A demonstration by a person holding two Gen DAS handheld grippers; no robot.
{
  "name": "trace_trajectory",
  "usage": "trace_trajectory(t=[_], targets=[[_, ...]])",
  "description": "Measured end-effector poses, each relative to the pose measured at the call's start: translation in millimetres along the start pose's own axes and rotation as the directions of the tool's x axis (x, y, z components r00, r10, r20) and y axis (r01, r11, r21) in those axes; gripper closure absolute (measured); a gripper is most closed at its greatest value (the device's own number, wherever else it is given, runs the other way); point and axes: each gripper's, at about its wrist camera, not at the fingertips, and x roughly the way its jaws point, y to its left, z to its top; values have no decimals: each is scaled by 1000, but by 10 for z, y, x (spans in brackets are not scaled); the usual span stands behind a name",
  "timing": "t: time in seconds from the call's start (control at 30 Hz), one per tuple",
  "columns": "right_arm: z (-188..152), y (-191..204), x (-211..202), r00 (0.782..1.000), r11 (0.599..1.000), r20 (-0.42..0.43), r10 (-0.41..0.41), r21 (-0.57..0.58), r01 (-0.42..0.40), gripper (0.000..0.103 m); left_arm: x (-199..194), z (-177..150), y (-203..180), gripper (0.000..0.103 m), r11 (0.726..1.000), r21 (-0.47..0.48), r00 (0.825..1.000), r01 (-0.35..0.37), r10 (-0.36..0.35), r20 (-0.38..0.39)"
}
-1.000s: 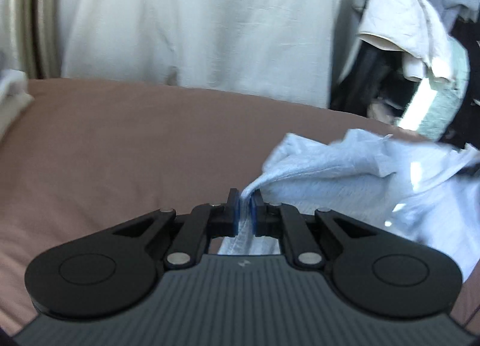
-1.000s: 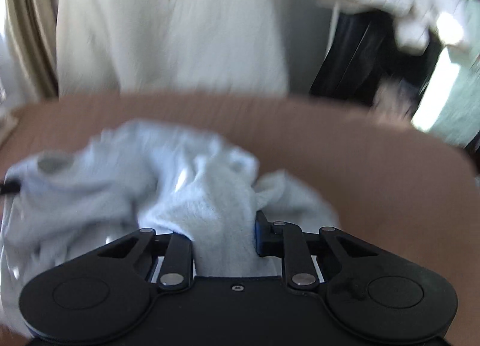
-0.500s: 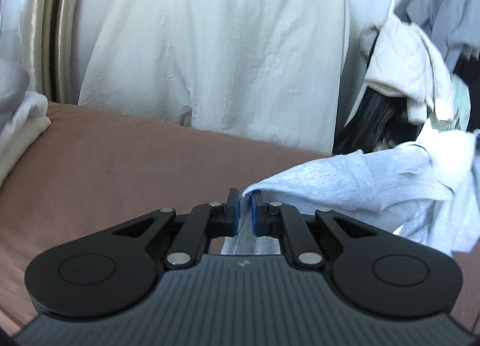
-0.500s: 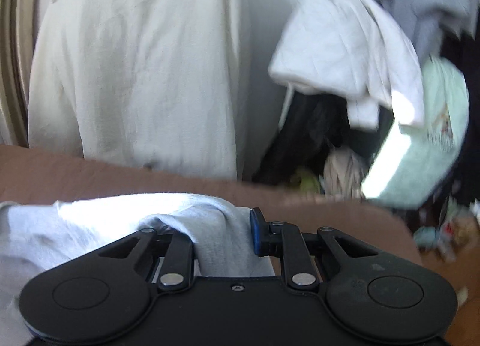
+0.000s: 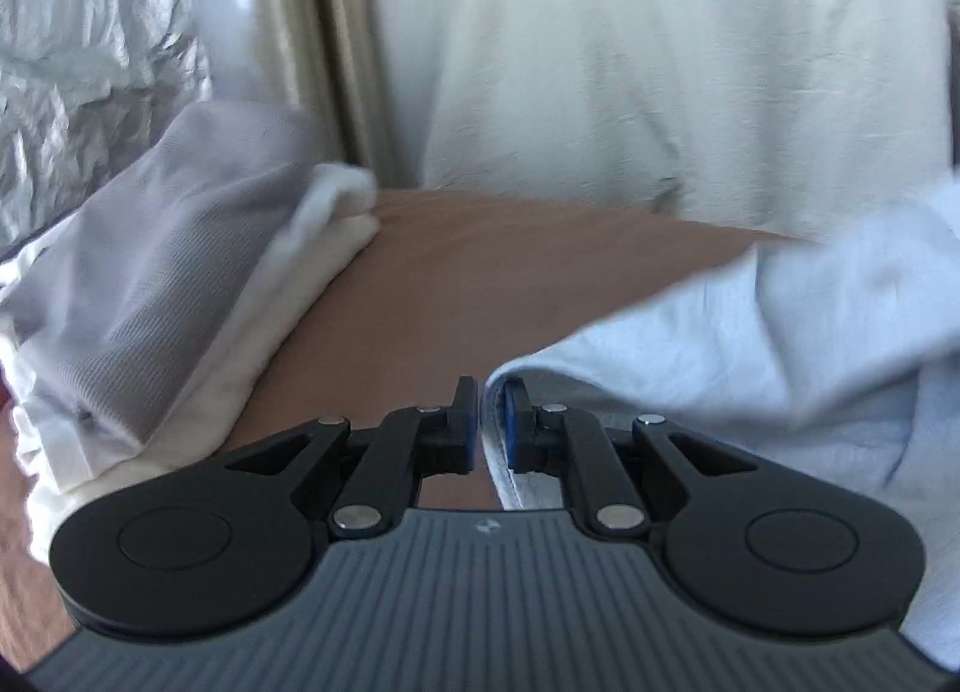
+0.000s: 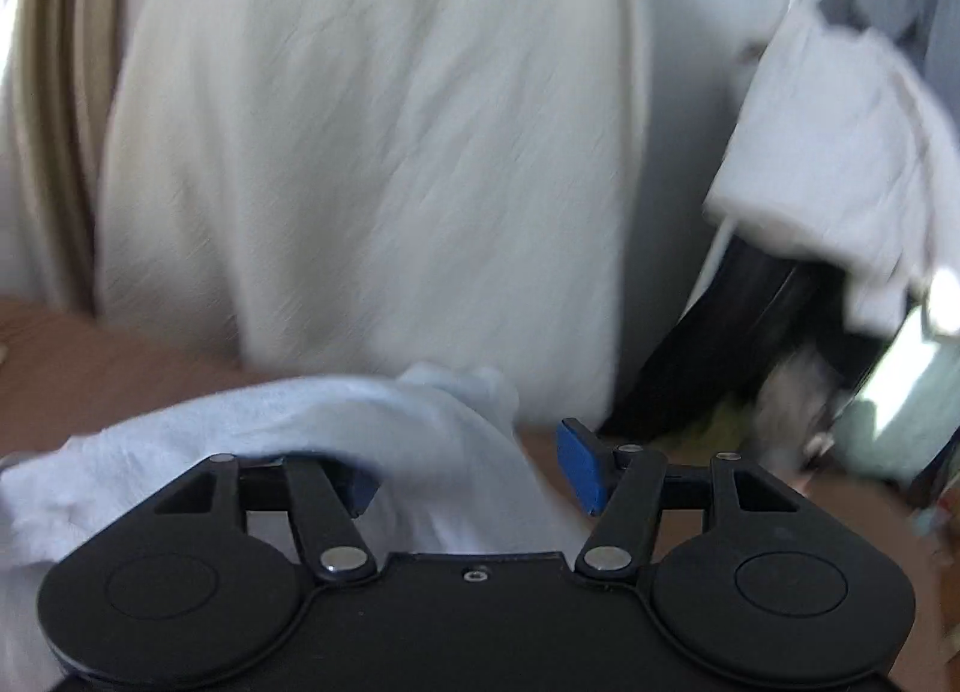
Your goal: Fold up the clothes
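A pale blue garment (image 5: 750, 332) is stretched over the brown bed cover (image 5: 468, 272). My left gripper (image 5: 492, 422) is shut on its hemmed edge, which runs between the blue pads. In the right wrist view the same pale blue garment (image 6: 336, 428) drapes over the left finger and lies between the jaws. My right gripper (image 6: 474, 476) has its jaws opening; the right pad (image 6: 579, 473) stands clear of the cloth.
A stack of folded white and grey clothes (image 5: 156, 302) lies at the left on the bed. A cream garment (image 6: 372, 140) hangs behind the bed. More clothes (image 6: 840, 164) are heaped over something dark at the right.
My right gripper's jaws have spread apart and let go of the pale blue garment. My left gripper swung left with the hem, bringing the folded stack into view.
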Motion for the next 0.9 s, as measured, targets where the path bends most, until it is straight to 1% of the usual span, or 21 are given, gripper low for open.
trace_trajectory(t=[0.07, 0.1, 0.13, 0.2, 0.27, 0.3, 0.33, 0.37, 0.4, 0.47, 0.5, 0.53, 0.57, 0.6, 0.63, 0.67, 0.73, 0.77, 0.8, 0.83, 0.9], targets=[[-282, -30, -151, 1000, 1000, -27, 13, 11, -13, 27, 73, -2, 127, 94, 998, -70, 999, 10, -13, -46], [-417, -110, -227, 999, 999, -35, 17, 32, -16, 22, 96, -10, 149, 94, 998, -70, 999, -3, -1, -53], [-553, -194, -303, 999, 998, -43, 22, 54, -19, 20, 123, -15, 153, 94, 998, -58, 998, -15, 11, -66], [-768, -384, -369, 997, 999, -77, 4, 47, 0, 20, 148, -18, 125, 94, 998, -65, 993, 6, -14, -117], [-908, -501, -354, 988, 993, -115, -101, -73, 93, 20, 111, -62, 149, 92, 990, -106, 983, 87, -103, -152], [-970, -561, -339, 977, 979, -128, -172, -129, 156, 20, 90, -85, 163, 92, 983, -129, 975, 128, -149, -167], [-1017, -638, -330, 965, 967, -139, -222, -155, 200, 20, 26, -110, 135, 92, 984, -106, 974, 145, -161, -157], [-1058, -712, -377, 967, 973, -139, -213, -123, 196, 20, -44, -134, 101, 92, 984, -77, 975, 158, -168, -144], [-1097, -785, -432, 971, 979, -138, -195, -82, 185, 20, -118, -158, 24, 92, 988, -9, 980, 155, -155, -123], [-1168, -900, -523, 989, 997, -145, -43, 55, 51, 20, -198, -162, -142, 90, 987, 87, 987, 136, -127, -96], [-1255, -891, -559, 985, 991, -158, 67, 122, -47, 21, -236, -162, -224, 86, 983, 132, 990, 125, -114, -81], [-1350, -872, -593, 969, 971, -167, 180, 189, -147, 21, -231, -158, -254, 76, 983, 129, 989, 128, -117, -92], [-1444, -853, -627, 942, 936, -168, 291, 256, -243, 21, -219, -155, -277, 68, 984, 118, 987, 133, -121, -105], [-1539, -833, -661, 903, 886, -161, 398, 321, -334, 21, -207, -151, -301, 65, 984, 108, 985, 138, -126, -118], [-1638, -803, -647, 875, 843, -141, 463, 373, -387, 21, -180, -164, -299, 61, 983, 94, 979, 160, -145, -145], [-1738, -771, -626, 846, 798, -116, 520, 421, -432, 21, -156, -191, -288, 61, 984, 94, 976, 150, -132, -173], [-1922, -667, -492, 826, 757, -116, 552, 486, -437, 21, -119, -264, -267, 61, 987, 106, 970, 124, -98, -224], [-2014, -613, -422, 816, 737, -117, 566, 517, -436, 21, -131, -297, -291, 61, 983, 128, 966, 134, -101, -237], [-2058, -534, -343, 801, 732, -153, 578, 530, -427, 21, -147, -328, -318, 61, 978, 151, 963, 147, -106, -248], [-2095, -451, -264, 783, 731, -194, 590, 540, -417, 28, -163, -359, -346, 60, 972, 173, 959, 160, -111, -260], [-2115, -265, -303, 763, 771, -304, 571, 518, -370, 33, -202, -382, -419, 52, 962, 230, 964, 148, -88, -250]])
